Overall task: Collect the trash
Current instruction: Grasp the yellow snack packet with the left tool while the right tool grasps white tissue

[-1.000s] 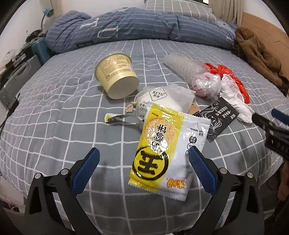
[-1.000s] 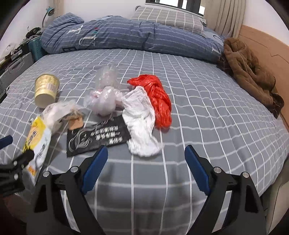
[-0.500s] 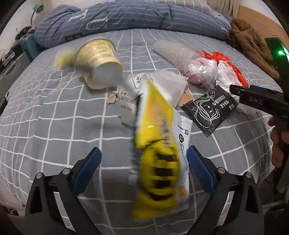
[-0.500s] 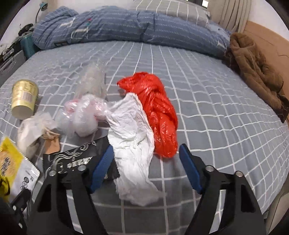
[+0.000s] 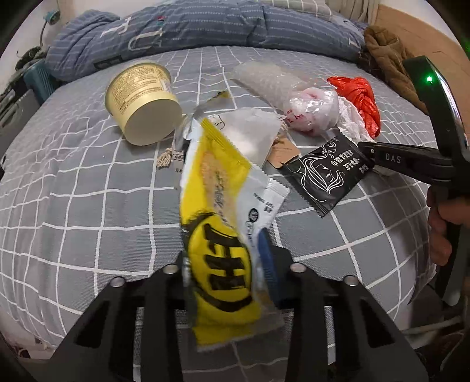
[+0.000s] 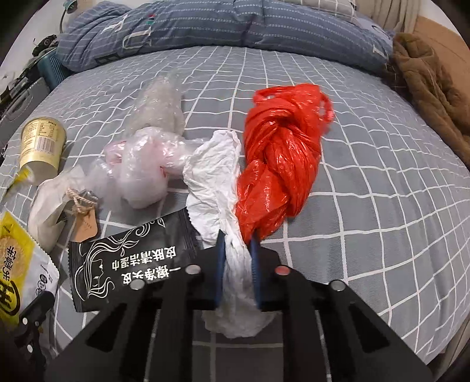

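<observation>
Trash lies on a grey checked bed. My left gripper is shut on the yellow snack wrapper, which stands up on edge between the pads. My right gripper is shut on the crumpled white plastic bag, right beside the red plastic bag. The right gripper also shows at the right of the left wrist view. A black sachet, a clear bag bundle, a white pouch with a twine tag and a yellow paper cup lie nearby.
A rolled blue striped duvet lies along the far side of the bed. A brown coat lies at the far right by a wooden headboard. Dark cases and a teal crate stand off the bed's left side.
Both grippers moved forward and closed. The left one took hold of the yellow wrapper and tipped it on edge. The right one closed on the white bag.
</observation>
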Available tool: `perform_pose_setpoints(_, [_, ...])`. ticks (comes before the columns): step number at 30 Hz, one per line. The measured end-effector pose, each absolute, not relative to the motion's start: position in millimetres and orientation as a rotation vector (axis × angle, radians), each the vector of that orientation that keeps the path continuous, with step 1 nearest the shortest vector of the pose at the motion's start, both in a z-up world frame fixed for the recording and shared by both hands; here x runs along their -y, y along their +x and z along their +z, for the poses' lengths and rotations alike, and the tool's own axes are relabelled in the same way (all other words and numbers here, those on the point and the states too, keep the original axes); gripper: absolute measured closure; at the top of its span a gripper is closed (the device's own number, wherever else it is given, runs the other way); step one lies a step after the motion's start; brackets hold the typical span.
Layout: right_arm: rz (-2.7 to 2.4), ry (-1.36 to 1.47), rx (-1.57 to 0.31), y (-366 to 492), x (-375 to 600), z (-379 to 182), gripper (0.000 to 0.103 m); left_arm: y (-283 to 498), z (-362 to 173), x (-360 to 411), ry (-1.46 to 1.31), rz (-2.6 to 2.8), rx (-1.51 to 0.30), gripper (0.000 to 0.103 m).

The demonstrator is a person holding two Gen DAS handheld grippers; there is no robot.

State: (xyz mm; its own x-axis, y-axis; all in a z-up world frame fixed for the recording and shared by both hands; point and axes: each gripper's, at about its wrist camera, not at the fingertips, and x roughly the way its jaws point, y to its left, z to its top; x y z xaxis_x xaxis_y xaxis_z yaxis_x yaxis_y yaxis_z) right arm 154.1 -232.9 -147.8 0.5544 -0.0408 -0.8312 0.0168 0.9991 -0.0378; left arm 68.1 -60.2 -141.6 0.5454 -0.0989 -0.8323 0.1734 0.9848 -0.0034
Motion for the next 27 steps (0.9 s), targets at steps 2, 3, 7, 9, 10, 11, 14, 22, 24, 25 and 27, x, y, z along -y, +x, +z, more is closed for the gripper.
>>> perform_pose_setpoints(2, [-0.034,-0.026,-0.978,153.7,232.5,-146.4,0.092,67.9,-140.7,59.3,0.081,-0.165,-0.982,0.079])
perform_pose_setpoints(3, [-0.034,-0.024,-0.972,153.2,232.6,-144.9,0.092,68.2,-139.9,59.0,0.082,-0.164,-0.981,0.083])
perform_pose_setpoints(7, [-0.032,-0.022,-0.952,149.4,232.6,-137.0,0.093,67.4,-135.9,56.8,0.076,-0.168,-0.981,0.092])
perform_pose_setpoints(9, [-0.032,-0.021,-0.936,146.8,232.2,-130.9,0.094,66.5,-132.8,56.9,0.074,-0.17,-0.979,0.094])
perform_pose_setpoints(10, [-0.032,-0.019,-0.931,147.3,232.0,-127.6,0.094,65.8,-131.4,56.9,0.073,-0.171,-0.978,0.094])
perform_pose_setpoints(11, [-0.032,-0.019,-0.926,146.3,231.4,-124.8,0.094,64.8,-129.1,56.9,0.074,-0.172,-0.974,0.094])
perform_pose_setpoints(14, [-0.03,-0.017,-0.908,142.5,230.1,-113.9,0.094,62.4,-123.1,56.4,0.076,-0.171,-0.965,0.094])
perform_pose_setpoints(22, [-0.011,-0.019,-0.852,121.3,222.7,-79.6,0.094,53.3,-101.9,52.0,0.064,-0.166,-0.933,0.094])
perform_pose_setpoints(24, [-0.004,-0.016,-0.843,115.5,220.4,-73.5,0.094,51.4,-96.8,49.8,0.061,-0.164,-0.927,0.094])
perform_pose_setpoints(25, [0.001,-0.015,-0.836,111.2,218.5,-69.5,0.094,50.3,-94.5,49.3,0.059,-0.164,-0.923,0.094])
perform_pose_setpoints(27, [0.008,-0.015,-0.829,103.3,215.2,-64.4,0.094,47.9,-89.2,47.4,0.051,-0.165,-0.915,0.094])
